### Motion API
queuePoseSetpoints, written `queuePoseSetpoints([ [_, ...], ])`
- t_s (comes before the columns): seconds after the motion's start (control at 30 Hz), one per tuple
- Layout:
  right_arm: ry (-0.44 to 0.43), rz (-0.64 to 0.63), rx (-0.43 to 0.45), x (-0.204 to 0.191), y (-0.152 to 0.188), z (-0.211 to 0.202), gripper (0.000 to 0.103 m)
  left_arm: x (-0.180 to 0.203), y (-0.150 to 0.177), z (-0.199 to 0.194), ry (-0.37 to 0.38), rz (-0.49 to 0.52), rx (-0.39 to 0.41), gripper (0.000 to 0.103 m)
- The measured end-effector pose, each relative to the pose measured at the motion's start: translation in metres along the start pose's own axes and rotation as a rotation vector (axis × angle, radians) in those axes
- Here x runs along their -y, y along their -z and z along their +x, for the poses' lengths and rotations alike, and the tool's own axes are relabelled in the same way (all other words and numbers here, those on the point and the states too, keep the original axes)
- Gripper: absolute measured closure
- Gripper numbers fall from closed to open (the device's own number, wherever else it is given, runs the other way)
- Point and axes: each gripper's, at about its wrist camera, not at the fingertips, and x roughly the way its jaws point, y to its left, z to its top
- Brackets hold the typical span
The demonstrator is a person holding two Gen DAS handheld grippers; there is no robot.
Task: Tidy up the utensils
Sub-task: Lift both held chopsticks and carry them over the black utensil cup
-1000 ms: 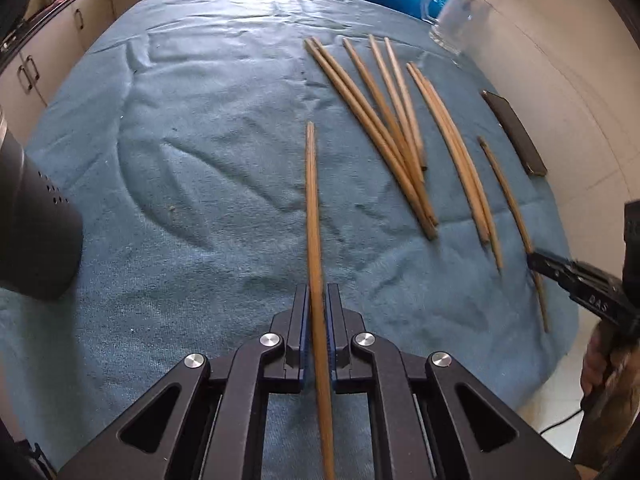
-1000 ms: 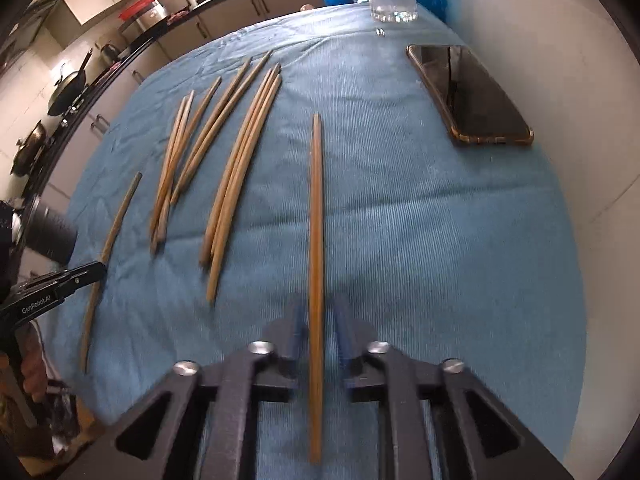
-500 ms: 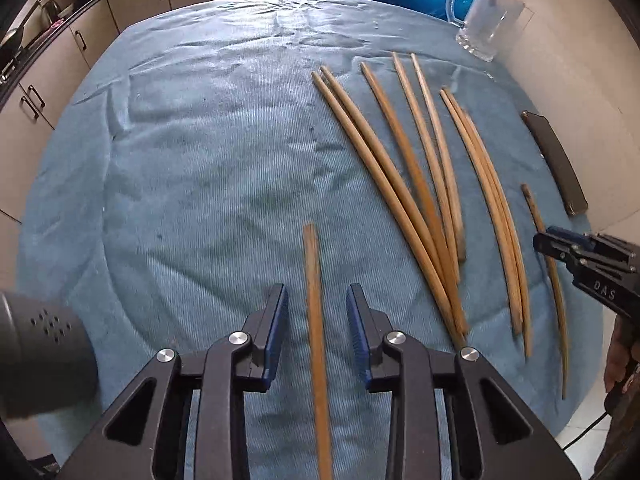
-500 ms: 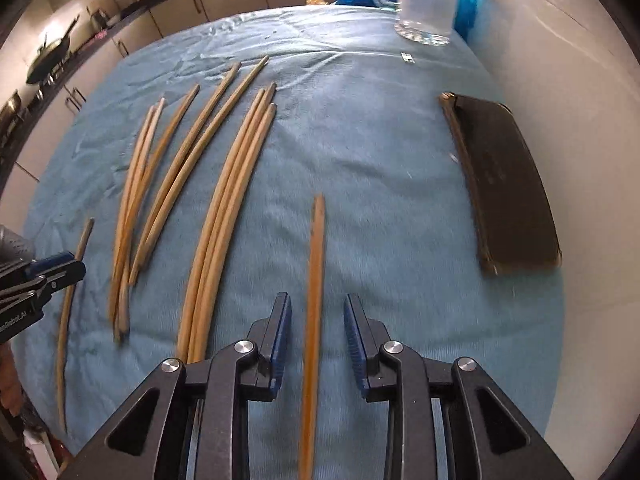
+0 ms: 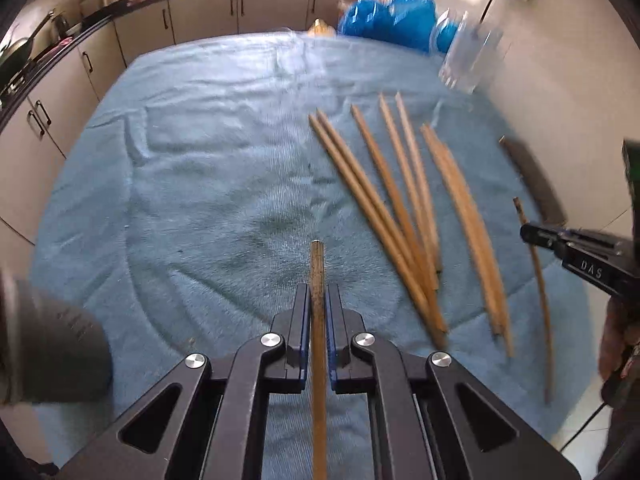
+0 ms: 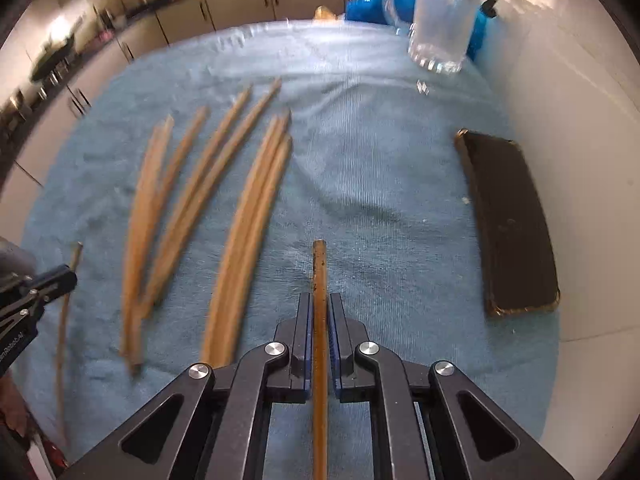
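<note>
Each gripper is shut on one brown wooden chopstick. My left gripper (image 5: 318, 292) clamps a chopstick (image 5: 318, 264) whose end sticks out past the fingertips above the blue cloth (image 5: 208, 184). My right gripper (image 6: 320, 300) clamps another chopstick (image 6: 319, 268) the same way. Several loose chopsticks (image 5: 400, 208) lie fanned on the cloth between the two grippers; they also show in the right wrist view (image 6: 224, 200). The right gripper's tip (image 5: 536, 236) shows in the left wrist view, and the left gripper's tip (image 6: 60, 276) in the right wrist view.
A clear glass mug (image 6: 444, 20) stands at the far right of the cloth, with blue plastic bags (image 5: 392, 20) behind it. A dark phone (image 6: 508, 220) lies by the white wall at the right. Kitchen cabinets (image 5: 200, 16) run behind the table.
Both grippers opened half a second ago, drew back along their chopsticks and have shut again near the ends. Both views have tilted up toward the far side.
</note>
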Motion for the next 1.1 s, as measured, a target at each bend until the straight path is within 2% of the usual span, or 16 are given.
queuePoseSetpoints([
  [0.27,-0.130,-0.032,0.241,-0.034,0.024,-0.096,0.096,0.002,0.032,-0.094,0.079,-0.010,0.213,0.096],
  [0.47,-0.167,-0.098,0.391,-0.074,0.028,-0.138,0.096,0.002,0.053,-0.162,0.101,-0.025,0.390,0.096],
  [0.63,-0.272,-0.103,0.491,-0.109,0.017,-0.162,0.095,-0.018,0.056,-0.221,0.091,-0.065,0.545,0.096],
  [0.83,-0.435,-0.083,0.569,-0.168,-0.016,-0.176,0.095,-0.066,0.041,-0.278,0.042,-0.128,0.662,0.096],
  [0.93,-0.513,-0.086,0.598,-0.204,-0.036,-0.180,0.095,-0.090,0.031,-0.300,-0.001,-0.154,0.691,0.096],
  [1.1,-0.617,-0.078,0.627,-0.258,-0.063,-0.173,0.095,-0.126,0.009,-0.309,-0.084,-0.191,0.712,0.096],
])
